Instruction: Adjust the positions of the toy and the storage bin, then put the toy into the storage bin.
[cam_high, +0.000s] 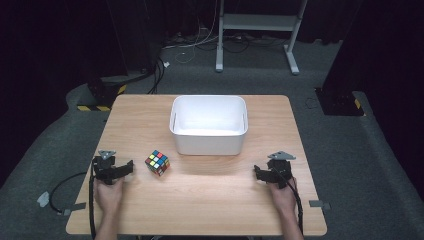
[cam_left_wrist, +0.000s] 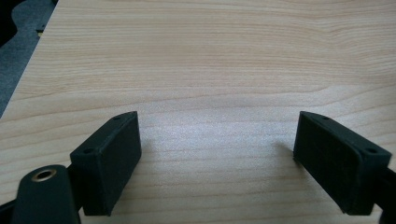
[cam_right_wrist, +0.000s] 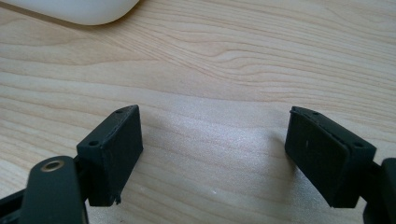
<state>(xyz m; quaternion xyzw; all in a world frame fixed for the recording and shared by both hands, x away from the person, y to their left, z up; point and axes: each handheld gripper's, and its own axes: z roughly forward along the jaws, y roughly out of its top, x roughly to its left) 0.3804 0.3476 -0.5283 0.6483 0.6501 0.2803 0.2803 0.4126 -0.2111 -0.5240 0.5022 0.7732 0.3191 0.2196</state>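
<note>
Two grippers rest wide-jawed and empty at the near side of the light wooden bench (cam_high: 210, 200). A multicoloured puzzle cube (cam_high: 157, 162) lies just right of the left gripper (cam_high: 131, 166), well apart from the right gripper (cam_high: 256, 172), near the white plastic tub (cam_high: 208, 142).

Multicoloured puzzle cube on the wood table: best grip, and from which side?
Grip the multicoloured puzzle cube across two opposite flat side faces, coming from above. It sits turned corner-on to the table edge, so rotate the left hand-held gripper, the nearer one, to match. Jaws look open.
</note>
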